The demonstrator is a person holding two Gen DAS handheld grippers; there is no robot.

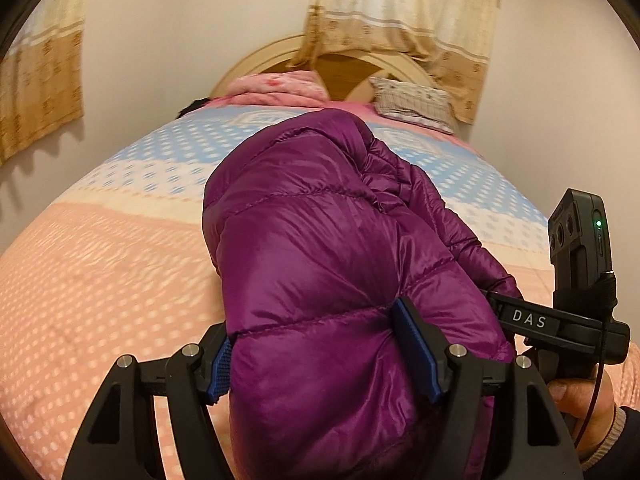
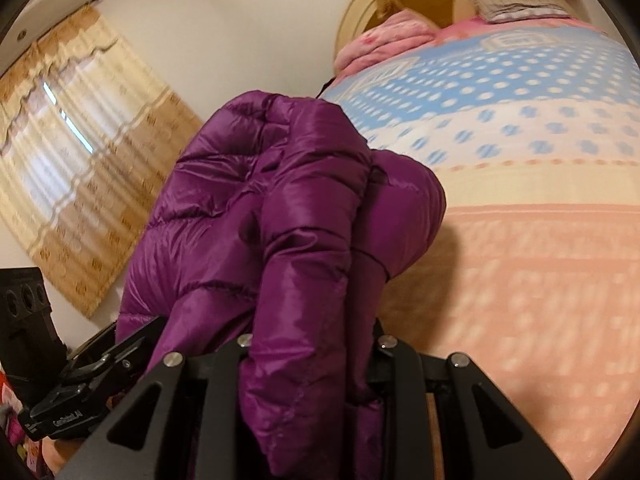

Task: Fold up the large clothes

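Both my claws carry purple down jacket (image 1: pixel 320 248) above bed (image 1: pixel 100 280). Left claw (image 1: pixel 324 354) clamped wide on puffy fold; right claw (image 2: pixel 316 344) clamped narrow on bunched edge. Jacket's long axis runs ahead toward headboard (image 1: pixel 276 50), bulk sagging onto bedspread. Claws near level, neither nearer. No containers seen.

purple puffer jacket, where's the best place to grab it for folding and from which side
Judging by its pose, grip the shiny purple quilted puffer jacket at its near edge, coming from the foot of the bed, one claw at each end. The padding bunches into thick rolls there, which gives the pads bulk to bite. Both the left claw and the right claw already clamp such folds.
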